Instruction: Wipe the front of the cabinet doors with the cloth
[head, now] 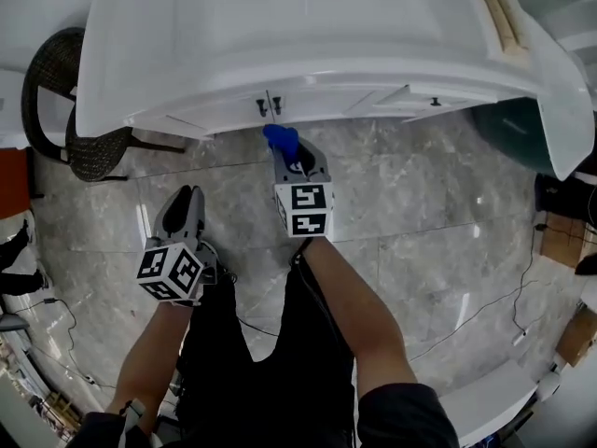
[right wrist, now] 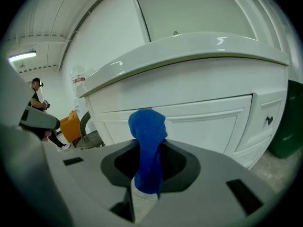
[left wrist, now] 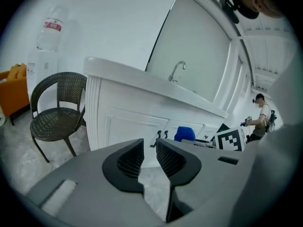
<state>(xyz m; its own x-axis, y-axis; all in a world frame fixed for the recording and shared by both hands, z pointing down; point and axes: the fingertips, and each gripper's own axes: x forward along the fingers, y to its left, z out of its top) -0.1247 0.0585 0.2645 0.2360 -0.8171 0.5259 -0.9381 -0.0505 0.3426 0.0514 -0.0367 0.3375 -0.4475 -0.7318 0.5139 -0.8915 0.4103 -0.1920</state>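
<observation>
Head view: right gripper [head: 291, 155] holds the blue cloth [head: 281, 138] just short of the cabinet doors [head: 224, 112]. Left gripper view: left gripper [left wrist: 150, 156] narrowly apart, empty. Right gripper view: cloth pinched; I'd press its tip flat on the doors, sweeping evenly

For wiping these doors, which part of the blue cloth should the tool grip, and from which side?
Grip the cloth by its narrow, gathered lower end, coming from behind, as the right tool does. Its jaws are shut on that tail, so the bunched head stands beyond the tips, facing the cabinet door and free to rub the panel.
</observation>
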